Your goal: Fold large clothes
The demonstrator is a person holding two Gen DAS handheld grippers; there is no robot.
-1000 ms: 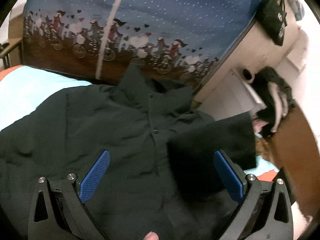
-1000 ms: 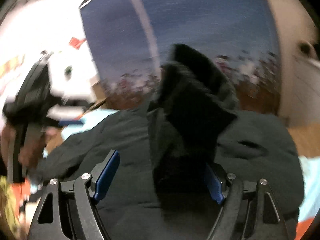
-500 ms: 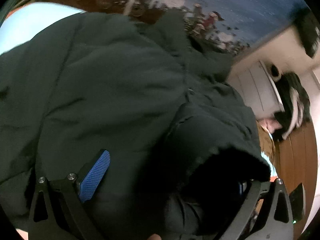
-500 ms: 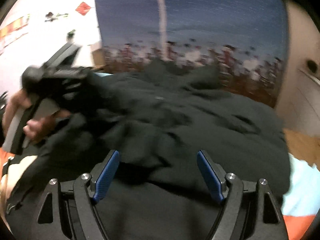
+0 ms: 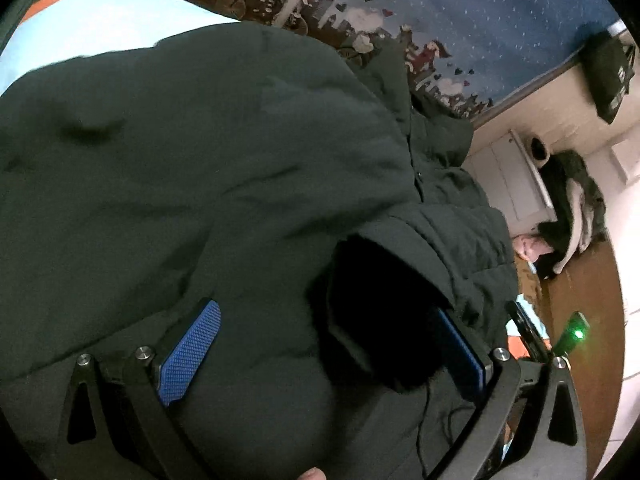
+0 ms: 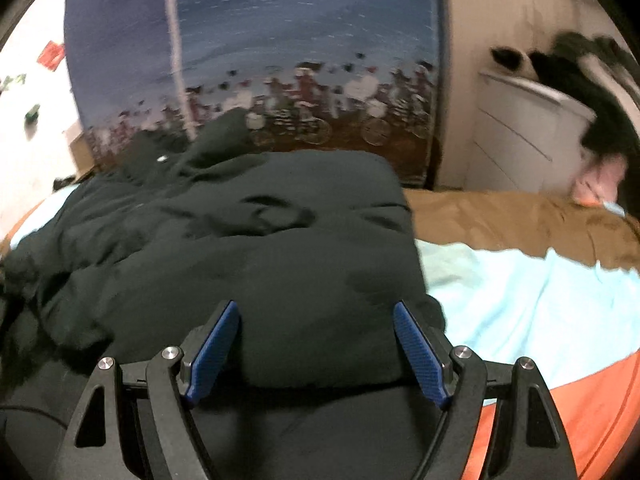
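A large dark green padded jacket point(image 5: 208, 168) lies spread on the bed and fills most of the left wrist view. My left gripper point(image 5: 324, 354) hangs low over it, open wide. The folded-over sleeve cuff point(image 5: 384, 280), dark inside, lies between the jaws against the right pad point(image 5: 460, 352) and is not pinched. In the right wrist view the jacket point(image 6: 248, 248) lies bunched, its near right edge under my right gripper point(image 6: 316, 350). That gripper is open, with no cloth between the pads.
The bed has a light blue sheet point(image 6: 520, 296) with an orange border point(image 6: 560, 412) and a brown blanket point(image 6: 500, 216) behind. A blue patterned cloth wall point(image 6: 280, 40) stands at the back. A white drawer unit point(image 6: 520, 128) with dark clothes stands to the right. A black bag point(image 5: 608, 72) hangs up high.
The sleeve that hung before my right gripper now lies on the jacket, and that gripper has swung right toward the jacket's edge. My left gripper has sunk close over the jacket beside the cuff.
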